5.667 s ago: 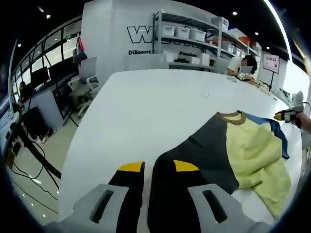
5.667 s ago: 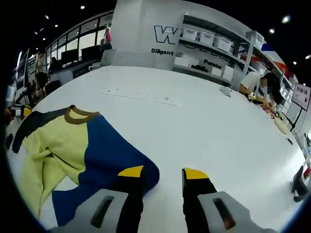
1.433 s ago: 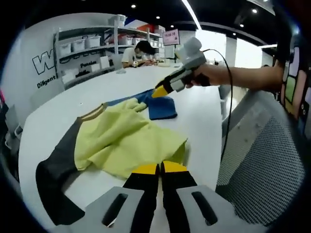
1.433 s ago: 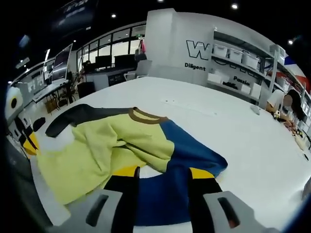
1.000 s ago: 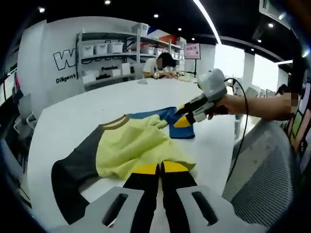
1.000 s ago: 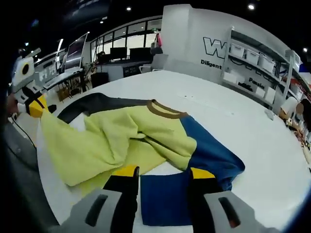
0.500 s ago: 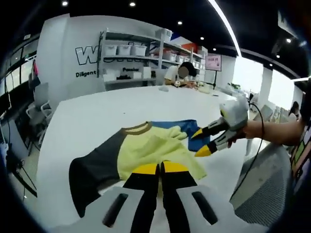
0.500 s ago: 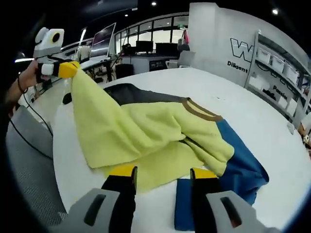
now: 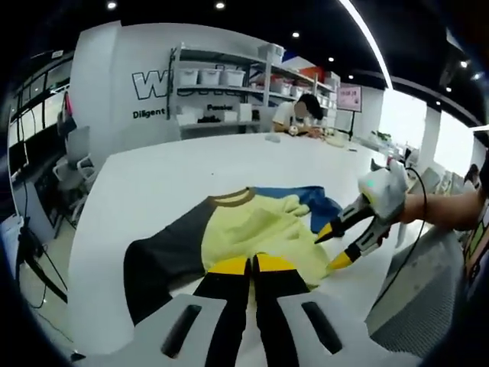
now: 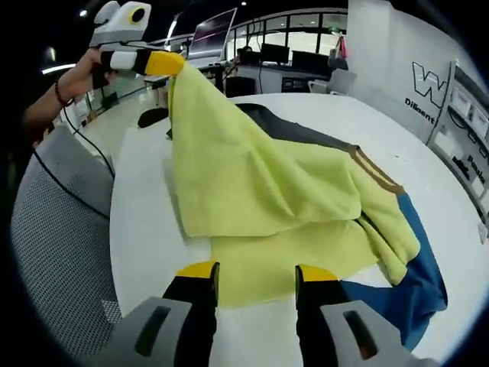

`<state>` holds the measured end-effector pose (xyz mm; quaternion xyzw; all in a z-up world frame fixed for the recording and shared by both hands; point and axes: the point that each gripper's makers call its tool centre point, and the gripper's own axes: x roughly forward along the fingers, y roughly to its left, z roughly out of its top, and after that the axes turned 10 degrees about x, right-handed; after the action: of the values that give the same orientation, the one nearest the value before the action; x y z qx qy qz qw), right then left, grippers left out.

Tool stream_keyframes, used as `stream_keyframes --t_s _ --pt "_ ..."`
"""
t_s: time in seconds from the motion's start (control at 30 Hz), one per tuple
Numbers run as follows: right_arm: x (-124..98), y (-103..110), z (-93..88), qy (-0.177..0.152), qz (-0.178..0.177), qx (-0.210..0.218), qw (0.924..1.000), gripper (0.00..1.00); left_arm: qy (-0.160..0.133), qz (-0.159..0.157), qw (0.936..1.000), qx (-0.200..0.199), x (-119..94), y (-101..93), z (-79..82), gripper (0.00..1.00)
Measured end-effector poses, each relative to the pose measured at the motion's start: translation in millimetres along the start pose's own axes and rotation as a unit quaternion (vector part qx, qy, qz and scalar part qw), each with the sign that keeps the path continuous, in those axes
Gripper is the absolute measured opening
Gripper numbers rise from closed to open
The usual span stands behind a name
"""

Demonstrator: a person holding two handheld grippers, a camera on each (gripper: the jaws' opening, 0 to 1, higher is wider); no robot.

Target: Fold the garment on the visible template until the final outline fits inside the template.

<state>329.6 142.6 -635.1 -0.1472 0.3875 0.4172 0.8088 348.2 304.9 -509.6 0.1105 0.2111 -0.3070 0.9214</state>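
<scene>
The garment (image 10: pixel 260 183) has a yellow body, a brown collar (image 10: pixel 376 173), a dark grey sleeve (image 9: pixel 164 256) and a blue sleeve (image 10: pixel 416 294). It lies crumpled on the white table (image 9: pixel 153 183). My left gripper (image 9: pixel 252 265) is shut on the yellow hem. In the right gripper view the left gripper (image 10: pixel 164 63) holds that hem up at the top left, with the cloth hanging in a sheet. My right gripper (image 10: pixel 257 271) is open, low at the edge of the lower yellow layer. It also reaches in open from the right, the right gripper (image 9: pixel 332 248) held by a hand.
A grey mesh chair (image 10: pixel 53 252) stands close to the table edge, the same chair (image 9: pixel 428 306) showing at lower right in the left gripper view. Shelves with white bins (image 9: pixel 221 76) line the far wall. A person (image 9: pixel 306 115) sits at the table's far end.
The left gripper has lifted the yellow hem higher off the table. The right gripper has shifted from the blue sleeve over to the lower yellow layer, staying open.
</scene>
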Motion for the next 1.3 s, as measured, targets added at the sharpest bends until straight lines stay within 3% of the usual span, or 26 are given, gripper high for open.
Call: stream_keyframes --t_s 0.33,0.6,0.67,0.7,0.77,0.8,1.17,1.23,1.3 --pt "6 0 -12.3 0.033 -0.002 -0.014 0.9994 0.33 -0.002 0.011 0.9999 -0.007 -2 3.1 -3.7 0.00" --pt "5 6 -13.0 0.043 0.009 -0.014 0.9989 0.22 0.004 0.011 0.9999 -0.010 -1 2.3 -9.3 0.00" --pt "5 6 -13.6 0.047 0.007 -0.015 0.9987 0.16 0.005 0.012 0.9999 -0.009 -1 2.3 -10.1 0.00" --pt "5 7 -14.0 0.050 0.006 -0.020 0.9985 0.09 0.006 0.017 0.9998 -0.007 -2 3.9 -10.6 0.00" --pt "4 -2 -15.8 0.062 -0.021 -0.036 0.9972 0.00 0.003 0.029 0.9994 -0.017 -4 8.2 -9.9 0.00" --pt "5 2 -15.1 0.060 -0.009 -0.031 0.9977 0.00 0.003 0.028 0.9994 -0.021 -5 7.6 -9.8 0.00" --pt "-4 -2 -26.5 0.084 -0.018 0.010 0.9962 0.00 0.021 0.018 0.9996 -0.005 -10 0.8 -24.1 0.00" --pt "-6 0 -29.0 0.085 -0.009 -0.020 0.9961 0.00 0.027 0.014 0.9995 0.001 -11 -2.0 -26.7 0.00" --pt "-8 1 -31.9 0.088 -0.012 -0.021 0.9959 0.00 0.028 0.012 0.9994 0.013 -10 -3.9 -27.9 0.00"
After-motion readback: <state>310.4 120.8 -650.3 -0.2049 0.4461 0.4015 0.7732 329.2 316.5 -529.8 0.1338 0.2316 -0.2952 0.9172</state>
